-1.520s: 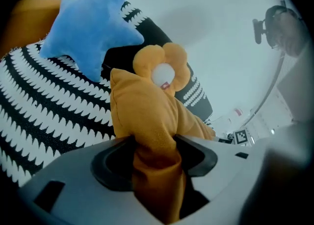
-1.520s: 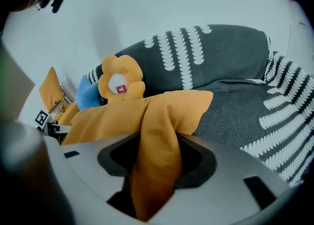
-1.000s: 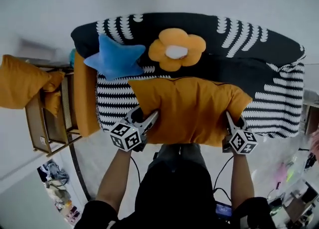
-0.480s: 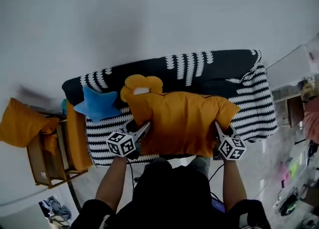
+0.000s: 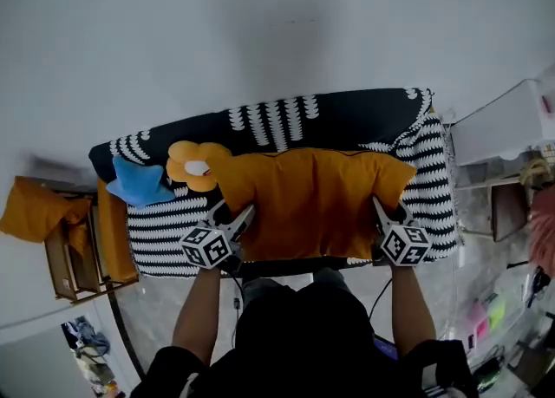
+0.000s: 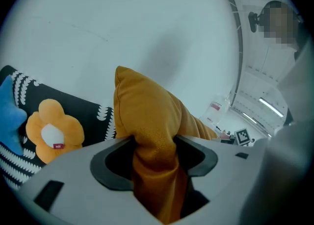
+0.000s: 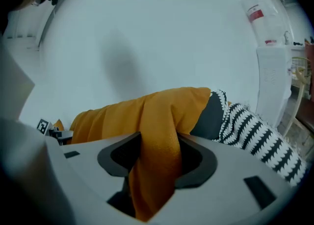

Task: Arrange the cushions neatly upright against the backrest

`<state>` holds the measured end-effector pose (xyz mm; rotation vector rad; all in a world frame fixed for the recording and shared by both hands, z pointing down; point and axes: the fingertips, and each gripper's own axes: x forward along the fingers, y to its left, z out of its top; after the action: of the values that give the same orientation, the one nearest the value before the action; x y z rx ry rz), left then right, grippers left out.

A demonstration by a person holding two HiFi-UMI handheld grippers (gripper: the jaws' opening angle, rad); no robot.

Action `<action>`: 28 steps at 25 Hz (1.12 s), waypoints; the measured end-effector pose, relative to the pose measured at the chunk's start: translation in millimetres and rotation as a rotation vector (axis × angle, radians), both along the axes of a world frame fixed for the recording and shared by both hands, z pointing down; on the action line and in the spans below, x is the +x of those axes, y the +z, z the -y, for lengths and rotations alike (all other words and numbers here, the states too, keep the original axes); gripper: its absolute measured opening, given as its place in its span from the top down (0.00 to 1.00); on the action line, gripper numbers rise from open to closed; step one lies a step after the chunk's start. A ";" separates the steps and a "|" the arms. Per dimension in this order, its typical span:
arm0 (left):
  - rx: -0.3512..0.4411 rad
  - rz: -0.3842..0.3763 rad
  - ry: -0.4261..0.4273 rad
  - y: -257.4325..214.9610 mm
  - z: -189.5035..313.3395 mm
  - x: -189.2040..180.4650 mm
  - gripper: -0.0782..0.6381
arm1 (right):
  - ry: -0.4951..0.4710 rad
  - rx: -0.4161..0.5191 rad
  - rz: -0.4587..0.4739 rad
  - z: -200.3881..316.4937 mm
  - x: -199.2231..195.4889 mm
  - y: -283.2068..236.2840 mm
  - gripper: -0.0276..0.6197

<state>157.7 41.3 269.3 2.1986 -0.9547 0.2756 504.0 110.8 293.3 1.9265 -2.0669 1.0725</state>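
A living-room setting: striped sofa (image 5: 347, 119) against a wall, wooden rack (image 5: 55, 259) beside.

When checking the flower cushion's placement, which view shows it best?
Head view: the flower cushion shows whole on the sofa beside the blue star cushion. Left gripper view hides its lower edge; right gripper view misses it.
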 end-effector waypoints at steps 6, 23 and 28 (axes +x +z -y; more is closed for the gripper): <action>-0.013 0.023 -0.117 -7.3 -3.8 47.6 0.51 | -0.102 0.038 0.008 39.6 53.3 -0.5 0.61; 0.017 -0.005 -0.199 61.7 72.6 70.6 0.50 | -0.124 0.042 -0.049 125.3 83.8 62.9 0.59; 0.057 -0.021 -0.224 90.9 104.8 72.7 0.48 | -0.142 0.102 -0.083 162.0 93.1 78.2 0.57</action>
<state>230.4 -63.5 360.2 2.1168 -1.1984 0.1213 597.0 -51.2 371.4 1.8023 -2.2130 0.8599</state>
